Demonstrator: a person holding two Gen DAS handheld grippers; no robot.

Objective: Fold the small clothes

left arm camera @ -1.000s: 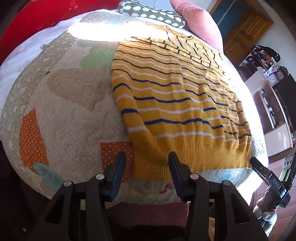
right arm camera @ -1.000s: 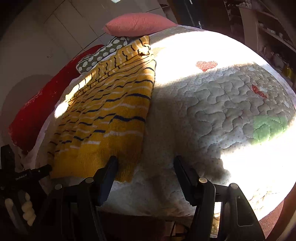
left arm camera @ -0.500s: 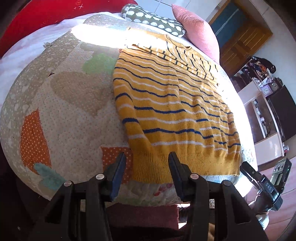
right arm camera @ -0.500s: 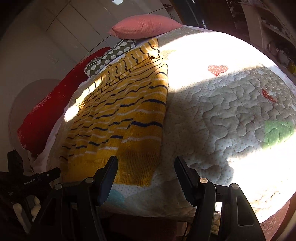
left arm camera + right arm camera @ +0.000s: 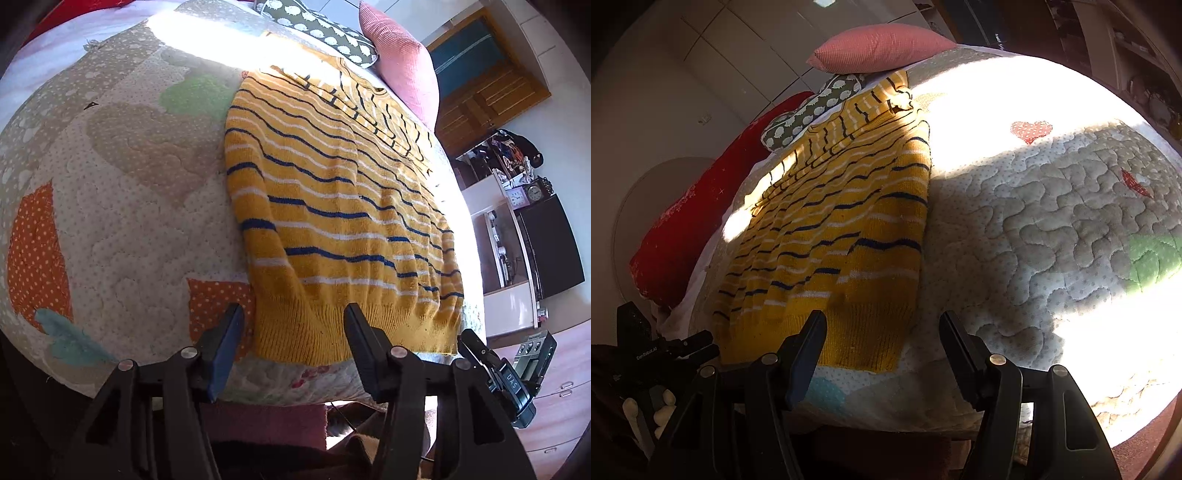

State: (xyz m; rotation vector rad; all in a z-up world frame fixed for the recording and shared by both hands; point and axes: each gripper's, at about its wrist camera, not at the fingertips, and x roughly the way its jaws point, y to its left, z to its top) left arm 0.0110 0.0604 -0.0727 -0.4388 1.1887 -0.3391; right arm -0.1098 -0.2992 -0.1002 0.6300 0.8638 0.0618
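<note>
A quilted bed (image 5: pixel 122 229) filled both views, its patchwork cover marked with orange dotted patches, a green patch and small red hearts, part in hard sunlight and part in shade. A yellow striped sweater (image 5: pixel 343 221) was laid flat on the quilt, its collar toward 12 o'clock near the pillows and its ribbed hem (image 5: pixel 332 332) at the near edge of the bed, around 6 o'clock. The sleeves appeared already folded in across the upper body, though this was hard to confirm in the glare.

The left tool (image 5: pixel 293 345) was held just before the hem's left corner; its jaws had just been opening and stood at a moderate width, with the corner of the hem seen between them but not gripped. The right tool (image 5: pixel 882 350) was poised at the opposite corner, its jaws wide and holding nothing, the hem's corner lying between and beyond them.

The step in hand was judged to be taking both hem corners for a fold toward the collar. It would be done well if each tool were lowered onto its corner so that both knit layers were caught, closed evenly, and the hem then carried level toward 12 o'clock so that the side edges stayed aligned.

A pink pillow (image 5: pixel 882 48) and a dotted grey cushion (image 5: pixel 325 26) were seen at the head of the bed, a red pillow (image 5: pixel 701 206) at 9 o'clock in the right view. Wooden doors (image 5: pixel 491 96) and a dark screen (image 5: pixel 554 251) were visible at 3 o'clock in the left view.
</note>
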